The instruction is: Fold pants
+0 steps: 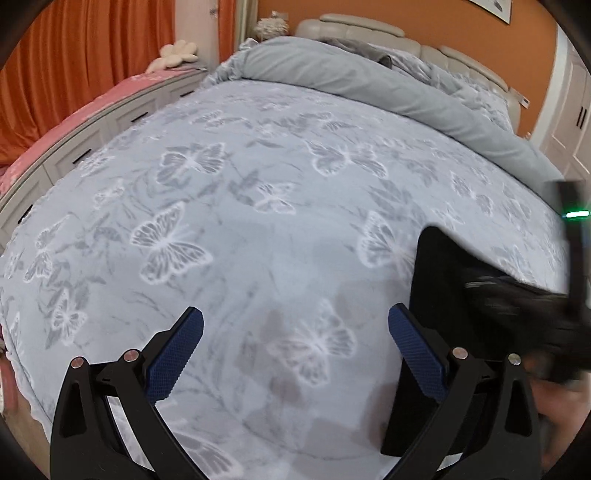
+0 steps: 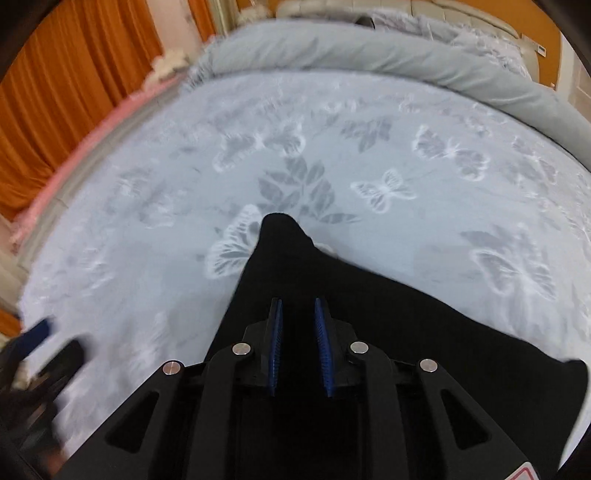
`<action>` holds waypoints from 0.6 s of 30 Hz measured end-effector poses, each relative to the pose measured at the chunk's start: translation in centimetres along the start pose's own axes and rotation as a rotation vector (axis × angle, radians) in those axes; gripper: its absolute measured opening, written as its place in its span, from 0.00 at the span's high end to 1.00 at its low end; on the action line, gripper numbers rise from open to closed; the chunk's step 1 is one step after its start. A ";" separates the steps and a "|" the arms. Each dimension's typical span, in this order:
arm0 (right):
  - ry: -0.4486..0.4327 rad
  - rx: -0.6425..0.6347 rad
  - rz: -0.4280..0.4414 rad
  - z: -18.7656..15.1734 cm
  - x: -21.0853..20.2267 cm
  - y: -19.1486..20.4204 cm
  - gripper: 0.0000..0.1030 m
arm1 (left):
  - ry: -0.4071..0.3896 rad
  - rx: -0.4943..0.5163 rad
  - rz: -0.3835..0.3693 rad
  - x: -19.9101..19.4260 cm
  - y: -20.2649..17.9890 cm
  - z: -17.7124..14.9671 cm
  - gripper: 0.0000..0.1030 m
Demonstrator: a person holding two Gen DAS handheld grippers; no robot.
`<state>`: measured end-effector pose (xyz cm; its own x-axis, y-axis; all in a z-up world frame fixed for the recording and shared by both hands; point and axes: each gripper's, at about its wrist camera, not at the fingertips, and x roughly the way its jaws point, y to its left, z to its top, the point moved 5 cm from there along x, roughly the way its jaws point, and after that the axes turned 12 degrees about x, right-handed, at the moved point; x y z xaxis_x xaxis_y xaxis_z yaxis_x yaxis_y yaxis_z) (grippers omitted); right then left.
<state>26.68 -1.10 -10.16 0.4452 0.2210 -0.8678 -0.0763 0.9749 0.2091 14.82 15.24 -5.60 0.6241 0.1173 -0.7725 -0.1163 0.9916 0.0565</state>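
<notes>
Nearest the left wrist camera, the left gripper (image 1: 295, 328) hangs spread wide over the butterfly-print blanket (image 1: 240, 221), holding nothing. The right gripper (image 2: 298, 314) has its blue pads (image 2: 322, 343) drawn close with a narrow gap, poised over the black pants (image 2: 369, 314); whether they pinch cloth cannot be told. The pants lie on the bed's near edge, and farther back a rolled grey duvet (image 1: 369, 77) lies before the headboard (image 1: 369, 27).

Both wrist cameras look down close over the butterfly-print bedspread (image 1: 258, 240) toward the headboard (image 1: 369, 29), sharing the black pants (image 2: 351, 295).
</notes>
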 end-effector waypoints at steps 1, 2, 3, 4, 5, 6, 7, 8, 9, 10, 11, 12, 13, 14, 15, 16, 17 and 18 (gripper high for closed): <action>-0.002 -0.019 -0.019 0.1 1.3 0.6 0.80 | -0.002 -0.010 -0.002 0.1 0.3 0.1 0.05; -0.026 -0.040 -0.030 0.3 1.7 1.3 0.79 | -0.002 -0.016 -0.007 0.2 0.4 0.2 0.05; -0.026 -0.060 -0.044 0.4 1.7 1.9 0.79 | 0.005 -0.022 -0.013 0.4 0.5 0.2 0.05; -0.021 -0.078 -0.055 0.6 1.4 2.4 0.79 | 0.010 -0.026 -0.017 0.6 0.7 0.3 0.05; -0.026 -0.070 -0.021 0.9 0.6 2.6 0.82 | 0.016 -0.033 -0.025 0.7 0.8 0.3 0.05; -0.035 -0.044 0.036 1.4 0.0 2.4 0.86 | 0.020 -0.038 -0.030 0.8 0.8 0.2 0.05; -0.050 0.002 0.092 1.4 -1.5 1.6 0.88 | 0.019 -0.041 -0.035 0.8 0.9 0.2 0.05; -0.063 0.021 0.101 1.2 -2.3 1.0 0.88 | 0.018 -0.042 -0.037 0.8 0.8 0.2 0.05; -0.077 0.028 0.091 0.8 -3.3 0.1 0.88 | 0.018 -0.040 -0.041 0.8 0.7 0.2 0.05; -0.086 0.026 0.065 0.0 -4.1 -1.0 0.88 | 0.016 -0.038 -0.045 0.9 0.5 0.2 0.05; -0.091 0.027 0.038 -0.7 -4.8 -2.1 0.88 | 0.016 -0.030 -0.052 0.9 0.1 0.2 0.05; -0.101 0.035 0.021 -1.5 -5.6 -3.3 0.88 | 0.016 -0.021 -0.059 0.9 -0.3 0.2 0.05; -0.114 0.058 0.003 -2.8 -7.2 -5.4 0.88 | 0.018 -0.011 -0.070 1.0 -0.7 0.2 0.05; -0.127 0.072 -0.012 -3.4 -8.1 -6.6 0.87 | 0.021 0.008 -0.102 1.0 -1.5 0.0 0.05; -0.160 0.100 -0.041 -4.6 -10.4 -9.1 0.86 | 0.023 0.018 -0.126 0.9 -2.1 0.0 0.05; -0.182 0.119 -0.070 -5.5 -11.7 -10.8 0.81 | 0.024 0.031 -0.161 0.7 -2.8 -0.2 0.05; -0.206 0.141 -0.107 -6.3 -13.1 -13.0 0.71 | 0.028 0.051 -0.208 0.6 -3.9 -0.3 0.05; -0.228 0.163 -0.139 -7.3 -14.5 -14.9 0.64 | 0.029 0.069 -0.246 0.4 -4.8 -0.5 0.05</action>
<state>14.84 -18.61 -4.04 0.6313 0.0556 -0.7735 0.1358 0.9741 0.1809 15.20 10.46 -6.48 0.6043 -0.1283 -0.7864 0.0899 0.9916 -0.0927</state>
